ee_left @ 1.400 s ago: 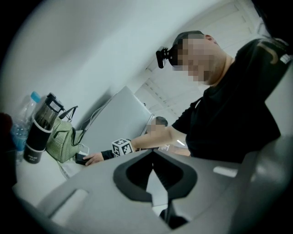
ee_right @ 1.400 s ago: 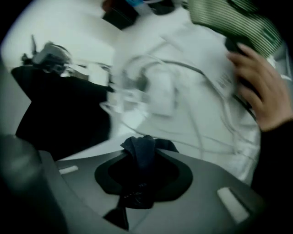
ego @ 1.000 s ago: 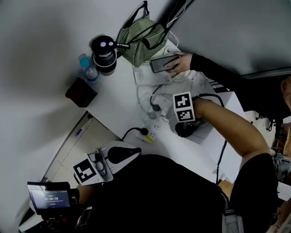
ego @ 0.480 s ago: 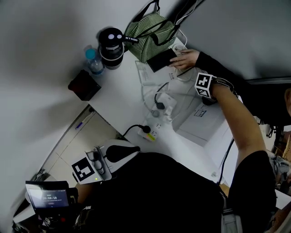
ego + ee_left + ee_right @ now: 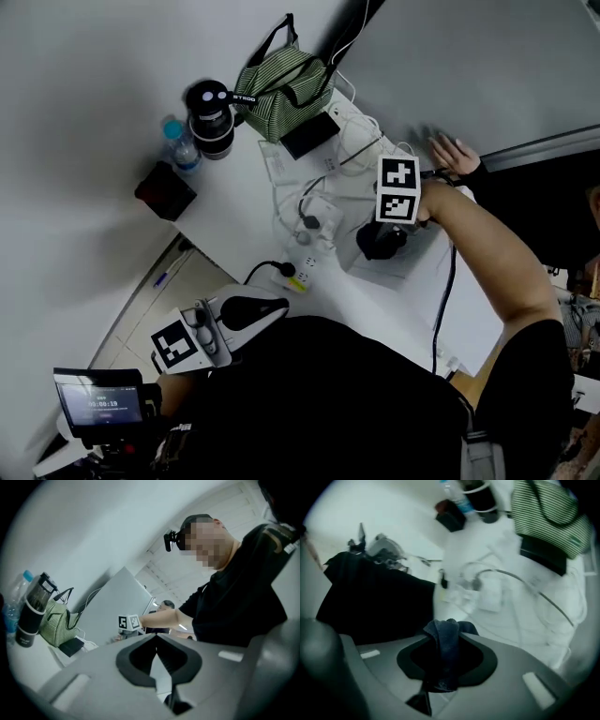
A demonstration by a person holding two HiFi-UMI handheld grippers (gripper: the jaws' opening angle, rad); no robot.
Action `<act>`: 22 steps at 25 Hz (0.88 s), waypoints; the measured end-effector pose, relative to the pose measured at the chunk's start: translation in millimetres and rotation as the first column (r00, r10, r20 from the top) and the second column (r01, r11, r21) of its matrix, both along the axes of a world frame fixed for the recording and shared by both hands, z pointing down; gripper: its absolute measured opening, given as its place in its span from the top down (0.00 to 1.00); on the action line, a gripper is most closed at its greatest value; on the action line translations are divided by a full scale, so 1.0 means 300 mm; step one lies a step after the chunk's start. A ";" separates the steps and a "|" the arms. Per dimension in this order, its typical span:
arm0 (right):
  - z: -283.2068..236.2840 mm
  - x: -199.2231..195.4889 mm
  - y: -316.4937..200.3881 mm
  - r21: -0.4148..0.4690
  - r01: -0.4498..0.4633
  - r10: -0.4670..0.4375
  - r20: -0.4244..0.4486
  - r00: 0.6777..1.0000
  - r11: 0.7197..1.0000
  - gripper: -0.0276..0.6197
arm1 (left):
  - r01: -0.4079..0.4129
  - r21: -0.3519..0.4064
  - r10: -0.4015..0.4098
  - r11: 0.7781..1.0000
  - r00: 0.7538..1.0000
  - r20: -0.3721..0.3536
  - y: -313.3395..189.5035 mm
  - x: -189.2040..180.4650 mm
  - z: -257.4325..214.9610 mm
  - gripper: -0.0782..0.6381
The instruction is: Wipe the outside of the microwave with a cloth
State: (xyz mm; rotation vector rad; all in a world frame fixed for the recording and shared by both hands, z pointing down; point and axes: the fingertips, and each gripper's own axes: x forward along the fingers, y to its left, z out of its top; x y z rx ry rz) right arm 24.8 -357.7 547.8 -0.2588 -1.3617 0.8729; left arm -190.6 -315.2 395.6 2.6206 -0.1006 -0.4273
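My right gripper (image 5: 378,246) is shut on a dark blue cloth (image 5: 384,236) and presses it down on the white top of the microwave (image 5: 398,289). In the right gripper view the cloth (image 5: 444,644) bunches between the jaws of that gripper (image 5: 446,632), with white surface and cables beyond. My left gripper (image 5: 279,311) is held low near my body, off the microwave; in its own view this gripper (image 5: 156,637) is shut with nothing in it.
On the white table stand a green striped bag (image 5: 281,80), a black tumbler (image 5: 210,117), a water bottle (image 5: 178,141) and a dark red box (image 5: 165,190). A power strip (image 5: 305,270) and cables lie left of the cloth. Another person's hand (image 5: 455,155) hovers at the far right.
My right gripper swung far right with the cloth, then came back toward me over the microwave top. The other person's hand left the black phone and drew away to the right.
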 end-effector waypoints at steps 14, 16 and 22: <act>0.038 0.323 -0.044 -0.107 -0.052 0.029 -0.201 0.979 0.993 0.80 | 0.023 -0.076 -0.021 0.997 0.999 0.036 -0.026 0.006 0.046 0.88; 0.064 0.451 -0.135 -0.026 -0.031 0.022 -0.306 0.952 0.999 0.80 | 0.037 -0.075 -0.035 0.997 0.999 0.030 -0.027 -0.001 0.052 0.89; 0.056 0.712 -0.358 0.182 0.140 -0.013 -0.564 0.825 0.973 0.80 | 0.060 -0.066 -0.060 0.996 0.998 0.009 -0.050 -0.032 0.026 0.88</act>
